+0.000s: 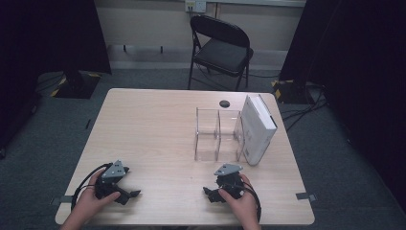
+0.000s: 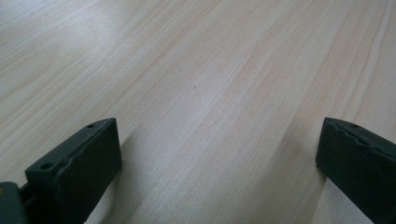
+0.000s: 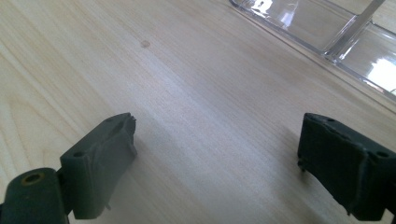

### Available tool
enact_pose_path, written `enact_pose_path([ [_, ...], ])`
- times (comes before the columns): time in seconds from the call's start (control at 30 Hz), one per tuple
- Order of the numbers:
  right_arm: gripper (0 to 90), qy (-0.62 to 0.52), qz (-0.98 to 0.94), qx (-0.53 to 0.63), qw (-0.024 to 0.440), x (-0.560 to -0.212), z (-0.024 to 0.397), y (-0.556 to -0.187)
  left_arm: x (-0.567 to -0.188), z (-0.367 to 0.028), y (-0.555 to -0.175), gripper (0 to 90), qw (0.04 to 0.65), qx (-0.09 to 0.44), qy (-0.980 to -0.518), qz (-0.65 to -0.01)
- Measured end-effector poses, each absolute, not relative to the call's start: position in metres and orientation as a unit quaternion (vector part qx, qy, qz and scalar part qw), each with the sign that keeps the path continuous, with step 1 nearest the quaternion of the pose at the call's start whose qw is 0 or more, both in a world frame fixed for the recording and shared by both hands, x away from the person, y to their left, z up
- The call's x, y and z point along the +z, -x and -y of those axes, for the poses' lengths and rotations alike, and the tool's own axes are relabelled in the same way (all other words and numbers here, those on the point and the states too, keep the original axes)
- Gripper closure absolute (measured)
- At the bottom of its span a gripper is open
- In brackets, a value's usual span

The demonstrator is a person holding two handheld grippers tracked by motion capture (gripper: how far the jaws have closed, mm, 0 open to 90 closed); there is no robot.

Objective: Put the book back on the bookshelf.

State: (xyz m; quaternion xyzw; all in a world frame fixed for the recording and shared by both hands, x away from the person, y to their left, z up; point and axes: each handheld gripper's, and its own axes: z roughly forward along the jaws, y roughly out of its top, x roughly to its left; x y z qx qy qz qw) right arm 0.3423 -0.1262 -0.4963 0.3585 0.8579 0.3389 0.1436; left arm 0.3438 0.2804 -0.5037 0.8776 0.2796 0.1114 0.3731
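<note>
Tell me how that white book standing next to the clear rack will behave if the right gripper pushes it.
The white book stands on edge, tilted toward the clear rack, so a sideways push would probably tip it rather than slide it. It looks thick, so likely heavy and stiff. The rack may shift if the book falls against it.

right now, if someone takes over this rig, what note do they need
Left gripper: open, holding nothing, resting low at the near left of the table.
Right gripper: open, holding nothing, near edge, just short of the clear acrylic rack.
White book: upright against the rack's right side, outside its slots.
Done: nothing visibly moved into the rack; both slots look empty.
Left: probably grasp the book and set it in a slot.
</note>
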Motion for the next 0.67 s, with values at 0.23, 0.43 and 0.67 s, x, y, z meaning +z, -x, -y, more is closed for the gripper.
enact_pose_path([
  [0.23,9.8,-0.359,-0.852,0.351,0.151,-0.499,0.1269,-0.3408,-0.5037,-0.2805,-0.3438,0.0,0.373,0.111,-0.878,-0.28],
  [0.43,9.8,-0.358,-0.846,0.364,0.157,-0.5014,0.1261,-0.3403,-0.5037,-0.2804,-0.3437,0.0,0.373,0.111,-0.878,-0.28],
  [0.67,9.8,-0.358,-0.845,0.364,0.157,-0.5015,0.1261,-0.3403,-0.5037,-0.2805,-0.3435,0.0,0.373,0.112,-0.878,-0.28],
])
